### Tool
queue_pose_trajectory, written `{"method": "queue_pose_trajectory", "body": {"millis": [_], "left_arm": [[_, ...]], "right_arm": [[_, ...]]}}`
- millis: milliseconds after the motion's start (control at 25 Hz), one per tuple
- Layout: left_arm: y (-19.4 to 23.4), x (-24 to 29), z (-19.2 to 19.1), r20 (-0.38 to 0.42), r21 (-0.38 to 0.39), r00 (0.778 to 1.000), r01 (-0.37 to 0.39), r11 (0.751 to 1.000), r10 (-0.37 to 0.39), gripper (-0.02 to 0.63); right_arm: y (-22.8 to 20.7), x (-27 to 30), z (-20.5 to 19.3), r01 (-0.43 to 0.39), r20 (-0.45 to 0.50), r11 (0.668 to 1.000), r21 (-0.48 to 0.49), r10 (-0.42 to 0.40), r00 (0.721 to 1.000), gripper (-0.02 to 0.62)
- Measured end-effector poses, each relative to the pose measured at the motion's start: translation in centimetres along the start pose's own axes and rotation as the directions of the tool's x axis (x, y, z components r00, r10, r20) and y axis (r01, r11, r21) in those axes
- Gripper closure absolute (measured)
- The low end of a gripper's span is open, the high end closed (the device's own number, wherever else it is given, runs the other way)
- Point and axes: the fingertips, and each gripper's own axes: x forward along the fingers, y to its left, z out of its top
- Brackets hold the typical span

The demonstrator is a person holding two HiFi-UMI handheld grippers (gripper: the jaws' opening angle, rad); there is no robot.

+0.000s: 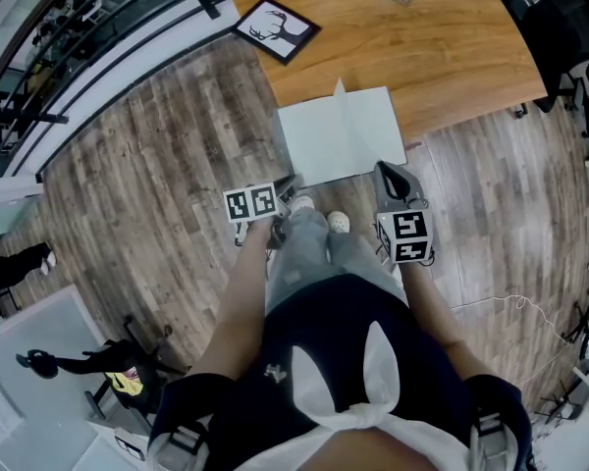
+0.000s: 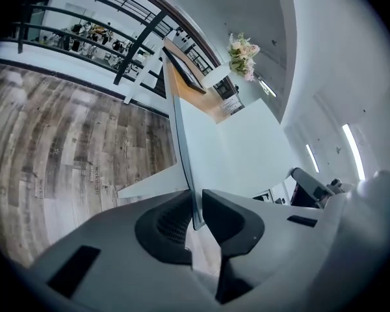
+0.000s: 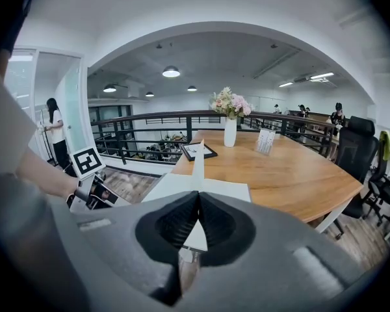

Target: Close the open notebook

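Entry: notebook closing, grasp stage

- Table (image 1: 422, 57): one, wooden, taken as the reference for every place below.
- Notebook (image 1: 344, 135): one, lying open at the table's near edge, white pages up, near corners overhanging the edge. One leaf stood upright along the spine.
- Left gripper (image 2: 195, 207): one, at the table's near-left edge. Fingers were drawn narrow and pinched on the thin left-hand edge of the notebook. Whether this was cover or leaf could not be told.
- Right gripper (image 3: 197, 203): one, just off the table's near edge. Fingers were pressed together with nothing between them.
- Framed picture (image 1: 277, 29): one, at the table's left edge.
- Vase (image 3: 230, 132): one, white, holding flowers, far side of the table.
- Card stand (image 3: 265, 142): one, beside the vase on the table.

Step judged in hand: grip on the left half taken, fold not yet made. The next move would call for swinging that edge up and over the spine onto the right half, with the right gripper free to steady the book
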Motion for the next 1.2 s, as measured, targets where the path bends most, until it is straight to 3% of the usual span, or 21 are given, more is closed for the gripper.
{"method": "queue_pose_trajectory", "body": {"millis": [600, 1200], "left_arm": [[-1.6, -1.1, 0.4, 0.036, 0.009, 0.999, 0.030, 1.000, -0.030, 0.554], [-3.9, -2.6, 1.7, 0.063, 0.071, 0.996, 0.056, 0.996, -0.060, 0.560]], "right_arm": [[-0.4, 0.2, -2.4, 0.000, -0.055, 1.000, -0.016, -0.001, 0.998, 0.597], [-1.3, -0.6, -3.0, 0.024, -0.043, 0.999, 0.031, -0.022, 0.999, 0.597]]}}
